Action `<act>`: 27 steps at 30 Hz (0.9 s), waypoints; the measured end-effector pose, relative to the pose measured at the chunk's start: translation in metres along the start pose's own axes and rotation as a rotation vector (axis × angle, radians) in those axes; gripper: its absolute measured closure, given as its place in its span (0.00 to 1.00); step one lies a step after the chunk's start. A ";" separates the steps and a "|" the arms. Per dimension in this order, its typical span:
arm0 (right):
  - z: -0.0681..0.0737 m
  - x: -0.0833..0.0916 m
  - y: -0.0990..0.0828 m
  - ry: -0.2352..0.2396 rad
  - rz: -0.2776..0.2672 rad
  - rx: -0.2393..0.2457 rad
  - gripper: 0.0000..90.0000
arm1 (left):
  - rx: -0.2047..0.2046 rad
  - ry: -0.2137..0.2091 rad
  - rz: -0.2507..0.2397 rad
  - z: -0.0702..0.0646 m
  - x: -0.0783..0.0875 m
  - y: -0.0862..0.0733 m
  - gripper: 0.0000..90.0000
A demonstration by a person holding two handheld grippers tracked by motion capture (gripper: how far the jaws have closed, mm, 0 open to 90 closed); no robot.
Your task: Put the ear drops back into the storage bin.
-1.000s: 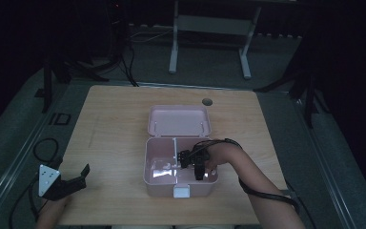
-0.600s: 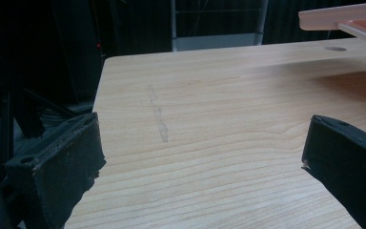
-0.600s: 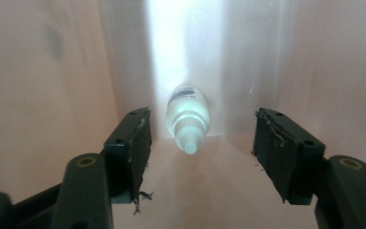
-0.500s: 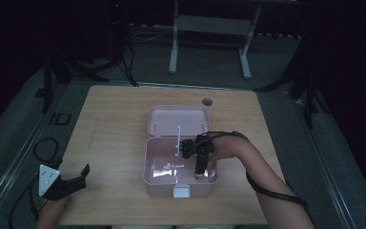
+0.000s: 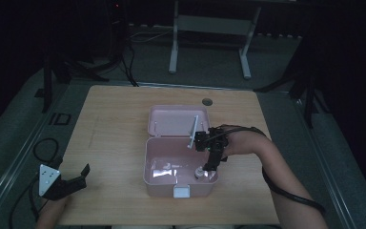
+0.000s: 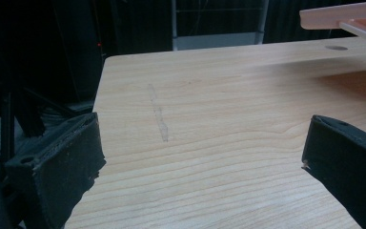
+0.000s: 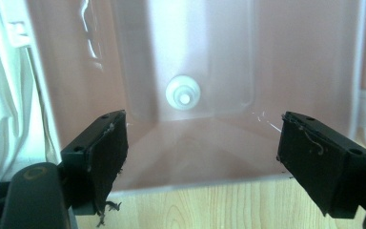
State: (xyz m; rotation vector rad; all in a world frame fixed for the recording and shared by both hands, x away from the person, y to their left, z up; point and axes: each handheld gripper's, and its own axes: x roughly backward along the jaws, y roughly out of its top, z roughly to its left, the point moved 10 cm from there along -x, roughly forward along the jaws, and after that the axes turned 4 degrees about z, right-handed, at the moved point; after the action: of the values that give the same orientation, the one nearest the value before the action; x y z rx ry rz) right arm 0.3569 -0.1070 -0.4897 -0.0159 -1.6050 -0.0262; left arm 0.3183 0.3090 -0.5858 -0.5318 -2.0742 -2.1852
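An open pink box (image 5: 150, 157) stands mid-table, its lid (image 5: 176, 120) laid back flat behind it. A small white round piece (image 5: 198, 172) lies on the box floor near the front right corner; in the right gripper view this piece (image 7: 183, 93) sits beyond the jaws. My right gripper (image 5: 208, 166) hangs over the box's right side and points down. Its jaws have just been opening and stand wide, with nothing between them (image 7: 202, 157). My left gripper (image 5: 74, 171) rests at the table's front left, open and empty (image 6: 202, 152).
A white latch (image 5: 181, 192) sits on the box's front wall. A round cable hole (image 5: 207, 102) marks the tabletop behind the lid. Bare wood (image 6: 195, 109) spreads ahead of the left gripper. Stands and cables crowd the dark floor beyond the table.
My right gripper has risen from deep inside the box and drifted toward its far right rim. The left gripper has stayed put.
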 end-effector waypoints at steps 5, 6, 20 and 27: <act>-0.002 0.013 -0.010 -0.017 -0.040 -0.024 0.19 | 0.001 0.001 -0.001 0.000 0.000 0.000 0.00; -0.003 0.016 -0.013 -0.027 -0.049 -0.031 0.19 | 0.001 0.001 -0.001 0.000 0.000 0.000 0.00; -0.007 0.023 -0.058 -0.050 -0.104 -0.108 0.19 | 0.000 0.003 -0.001 0.000 0.000 0.000 0.00; -0.006 0.001 -0.076 -0.028 -0.131 -0.140 0.20 | 0.000 0.003 -0.001 0.000 0.000 0.000 0.00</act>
State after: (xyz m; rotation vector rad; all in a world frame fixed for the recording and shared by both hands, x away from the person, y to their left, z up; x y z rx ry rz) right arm 0.3604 -0.1834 -0.4888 -0.0194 -1.6277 -0.2409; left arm 0.3183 0.3090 -0.5857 -0.5271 -2.0729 -2.1851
